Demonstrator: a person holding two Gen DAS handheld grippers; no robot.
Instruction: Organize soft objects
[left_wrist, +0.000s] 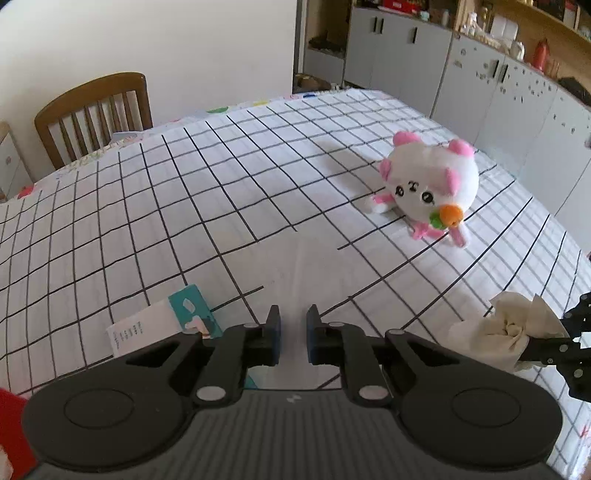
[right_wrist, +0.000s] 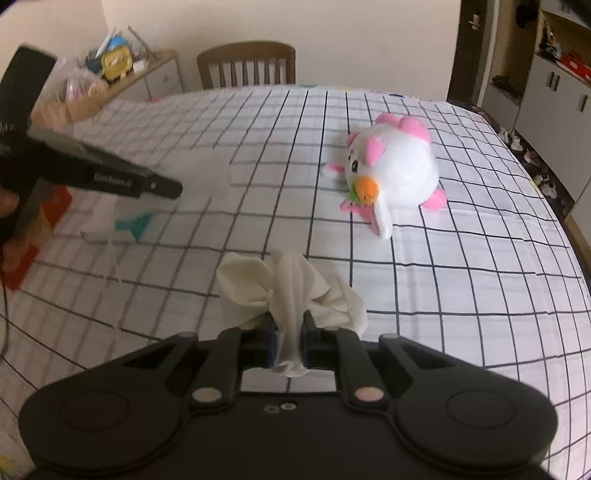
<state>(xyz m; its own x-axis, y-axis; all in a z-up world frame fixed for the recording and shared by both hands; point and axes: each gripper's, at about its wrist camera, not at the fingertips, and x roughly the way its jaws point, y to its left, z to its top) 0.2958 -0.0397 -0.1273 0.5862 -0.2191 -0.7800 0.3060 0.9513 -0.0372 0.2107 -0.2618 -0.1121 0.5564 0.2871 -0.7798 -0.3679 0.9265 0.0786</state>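
A white and pink plush toy (left_wrist: 432, 184) with an orange nose lies on the checked tablecloth (left_wrist: 221, 184), far right of my left gripper (left_wrist: 293, 334). The left gripper is open with a narrow gap and holds nothing; a clear plastic sheet (left_wrist: 295, 266) lies under it. My right gripper (right_wrist: 290, 341) is shut on a crumpled cream cloth (right_wrist: 291, 291) above the table. The plush toy also shows ahead and right in the right wrist view (right_wrist: 395, 173). The cloth and right gripper show at the right edge of the left wrist view (left_wrist: 506, 328).
A white and teal card pack (left_wrist: 162, 325) lies left of the left fingers. A red object (left_wrist: 11, 417) sits at the near left corner. A wooden chair (left_wrist: 92, 114) stands at the far table edge. Grey cabinets (left_wrist: 480, 85) line the right wall.
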